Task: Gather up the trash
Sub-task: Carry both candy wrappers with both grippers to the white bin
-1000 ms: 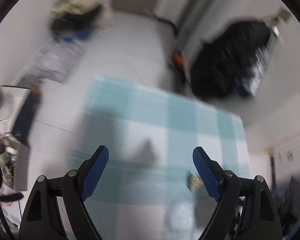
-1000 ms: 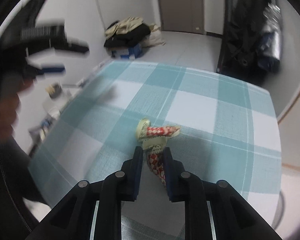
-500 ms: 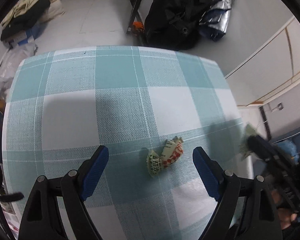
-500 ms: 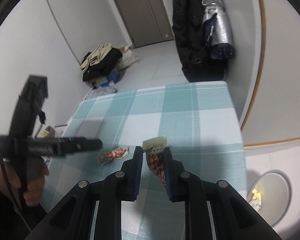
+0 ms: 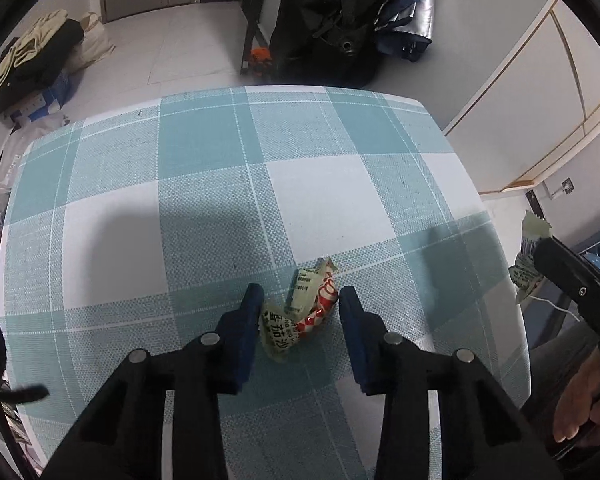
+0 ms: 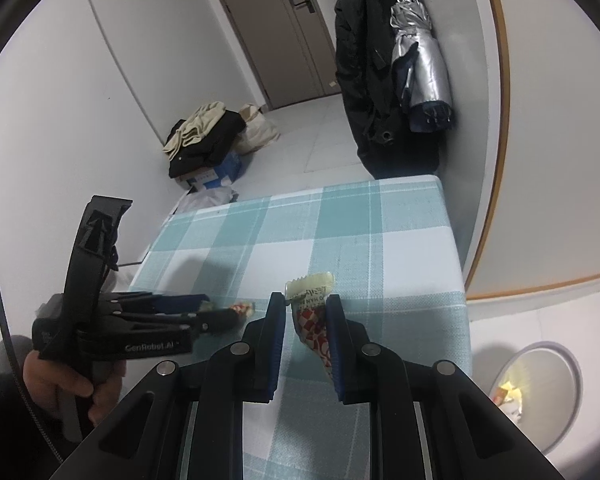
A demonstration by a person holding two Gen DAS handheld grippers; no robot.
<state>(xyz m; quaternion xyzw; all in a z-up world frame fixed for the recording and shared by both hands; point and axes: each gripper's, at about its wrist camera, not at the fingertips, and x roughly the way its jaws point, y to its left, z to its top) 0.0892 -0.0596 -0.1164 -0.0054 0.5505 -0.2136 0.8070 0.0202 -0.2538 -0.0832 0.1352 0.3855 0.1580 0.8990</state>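
Note:
A crumpled red, white and pale green wrapper lies on the teal checked tablecloth. My left gripper straddles it and its jaws are closing. The left pad touches the wrapper and a sliver of gap shows at the right pad. In the right wrist view the left gripper points down at that wrapper. My right gripper is shut on a second red-and-white wrapper, held above the table's right edge. In the left wrist view it shows at the far right.
A round grey bin holding wrappers stands on the floor right of the table. A black coat and a silver umbrella hang past the table's far end. A pile of clothes on a box lies by the left wall.
The left gripper came down over the wrapper on the cloth and its jaws narrowed around it. The right gripper carried its wrapper toward the table's right edge, and the bin came into view.

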